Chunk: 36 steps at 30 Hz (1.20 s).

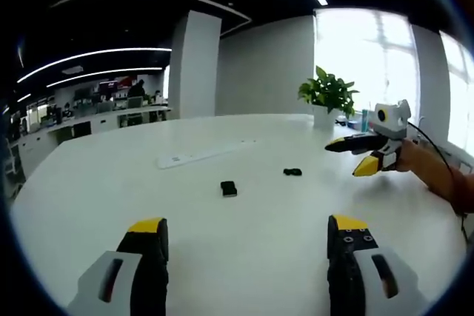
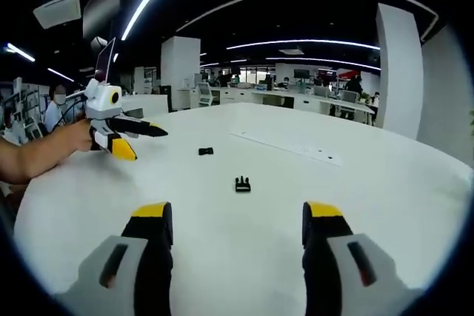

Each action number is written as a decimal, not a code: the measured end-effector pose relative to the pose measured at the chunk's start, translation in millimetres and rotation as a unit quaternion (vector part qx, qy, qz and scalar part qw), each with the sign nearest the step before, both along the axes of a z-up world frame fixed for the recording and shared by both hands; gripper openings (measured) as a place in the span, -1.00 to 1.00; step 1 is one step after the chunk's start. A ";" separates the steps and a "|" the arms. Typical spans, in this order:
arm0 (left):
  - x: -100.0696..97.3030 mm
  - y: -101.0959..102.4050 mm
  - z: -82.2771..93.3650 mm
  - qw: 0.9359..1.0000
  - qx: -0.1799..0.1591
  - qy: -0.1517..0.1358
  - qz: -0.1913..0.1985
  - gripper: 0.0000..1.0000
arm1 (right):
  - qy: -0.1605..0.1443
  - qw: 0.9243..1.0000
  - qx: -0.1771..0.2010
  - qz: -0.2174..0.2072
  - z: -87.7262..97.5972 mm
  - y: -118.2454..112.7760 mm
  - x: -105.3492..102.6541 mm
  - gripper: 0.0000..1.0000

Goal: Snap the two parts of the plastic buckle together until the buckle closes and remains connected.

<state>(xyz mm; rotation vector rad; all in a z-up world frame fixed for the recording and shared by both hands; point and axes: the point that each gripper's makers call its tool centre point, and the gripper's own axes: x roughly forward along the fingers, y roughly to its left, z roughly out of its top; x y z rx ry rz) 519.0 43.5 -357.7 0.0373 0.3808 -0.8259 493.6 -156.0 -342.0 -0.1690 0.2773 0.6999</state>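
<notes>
white tabletop (image 1: 244, 242), wide and bare but for a long white power strip (image 1: 204, 154) and the two black buckle parts lying apart near the middle: the socket (image 1: 229, 188) and the clip (image 1: 292, 172). open office behind, desks, a pillar (image 1: 194, 64), bright windows, a plant (image 1: 328, 92) at the far edge. left gripper (image 1: 248, 238) and right gripper (image 2: 235, 227) hover over the table with jaws spread wide, holding nothing, with free tabletop around both parts.

The broad white table (image 1: 244, 249) looks smooth and faintly satin, catching soft window glare. The two small black plastic buckle parts (image 1: 229, 188) (image 1: 292, 172) look matt. Each hand-held gripper (image 1: 248, 238) (image 2: 237, 236) has matt black jaws with yellow tips and pale grey plastic housings.
</notes>
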 end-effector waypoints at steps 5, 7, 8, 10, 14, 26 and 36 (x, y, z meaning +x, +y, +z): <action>-5.5 -1.6 -0.4 1.000 -0.002 0.006 -0.002 0.83 | 0.005 1.000 0.017 0.004 3.0 5.1 -0.3 0.48; -7.7 -2.3 -2.2 1.000 0.003 0.006 -0.005 0.83 | 0.004 1.000 0.006 0.000 0.2 3.9 -0.4 0.47; -8.0 -2.3 -2.6 1.000 0.004 0.006 -0.006 0.82 | 0.004 1.000 0.004 0.000 0.3 2.9 -0.4 0.47; -8.2 -1.7 -1.8 1.000 0.004 0.006 -0.007 0.81 | -0.001 1.000 0.007 -0.006 4.2 -2.5 -0.2 0.45; -9.2 3.1 1.5 1.000 0.021 -0.011 0.002 0.80 | -0.003 1.000 0.014 -0.007 9.1 -3.5 -4.0 0.44; -25.8 4.4 19.3 1.000 -0.020 -0.013 0.002 0.75 | -0.024 1.000 0.014 -0.007 21.9 2.8 -18.2 0.45; -33.4 -2.7 0.0 1.000 -0.006 0.014 -0.011 0.75 | -0.011 1.000 0.018 -0.024 10.7 -5.8 -7.6 0.45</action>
